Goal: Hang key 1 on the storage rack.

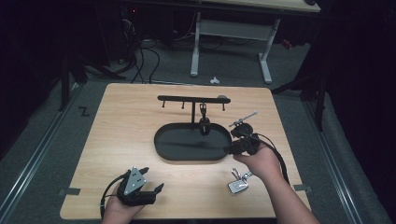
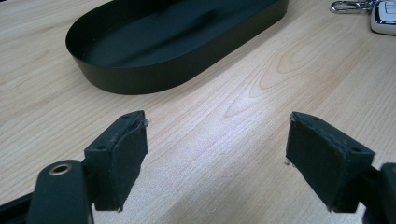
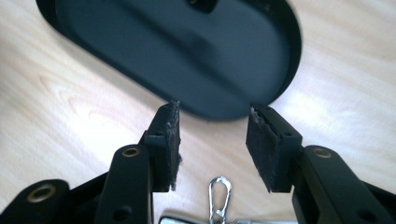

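Low in the high view, the left gripper (image 1: 150, 188) rests with jaws apart near the table (image 1: 116, 140) edge, while the right gripper (image 1: 232, 148) hovers at the tray (image 1: 161, 140) rim, the key fob (image 1: 238, 186) on bare wood just beside that hand. From the left gripper view, wood lies open up to the tray, jaws wide and empty. Along the right gripper view, the jaws stand half apart and empty above the fob's clip (image 3: 219, 189); I judge they could knock the tray rim or skid the fob away.

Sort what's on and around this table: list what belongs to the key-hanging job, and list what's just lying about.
In the job:
- silver key fob with its clip, on the table
- black hook stand with a black key hanging on it
- oval tray
- right claw, open above the clip

Lying about:
- left claw, open, over bare table
- white desk frame and floor cables behind
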The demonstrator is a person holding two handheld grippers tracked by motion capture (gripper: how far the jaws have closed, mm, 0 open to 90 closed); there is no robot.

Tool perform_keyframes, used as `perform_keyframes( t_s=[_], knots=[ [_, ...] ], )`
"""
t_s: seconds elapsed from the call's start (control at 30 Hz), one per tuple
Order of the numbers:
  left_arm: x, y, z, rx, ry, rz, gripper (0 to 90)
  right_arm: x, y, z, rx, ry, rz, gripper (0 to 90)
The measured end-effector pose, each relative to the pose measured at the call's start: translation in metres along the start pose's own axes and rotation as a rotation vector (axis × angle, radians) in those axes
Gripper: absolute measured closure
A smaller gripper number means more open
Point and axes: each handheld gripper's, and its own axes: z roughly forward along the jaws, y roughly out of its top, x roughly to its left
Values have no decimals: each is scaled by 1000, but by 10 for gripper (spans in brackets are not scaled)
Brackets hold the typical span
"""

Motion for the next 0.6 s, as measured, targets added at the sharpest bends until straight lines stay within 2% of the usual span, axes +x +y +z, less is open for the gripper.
perform_keyframes(
  t_s=[0.17, 0.2, 0.23, 0.27, 0.3, 0.33, 0.5, 0.6],
  knots=[
    [0, 0, 0, 2, -1, 0, 212, 1, -26, 9, -12, 15, 10, 532],
    [0, 0, 0, 5, -2, 2, 212, 1, -37, 13, -16, 25, 16, 530],
    [-1, 0, 1, 5, -1, 3, 212, 1, -37, 13, -16, 25, 16, 530],
    [-1, 0, 1, 8, -3, 5, 212, 0, -48, 18, -19, 33, 25, 531],
    [-1, 0, 1, 8, -3, 5, 212, 0, -48, 18, -19, 33, 25, 531],
    [-1, 0, 1, 8, -3, 5, 212, -1, -58, 24, -10, 28, 31, 531],
    [-2, 0, 2, 10, -3, 7, 212, -8, -77, 35, 8, 35, 57, 531],
    [-2, -1, 2, 12, -4, 6, 212, -10, -83, 37, 17, 36, 68, 531]
  ],
)
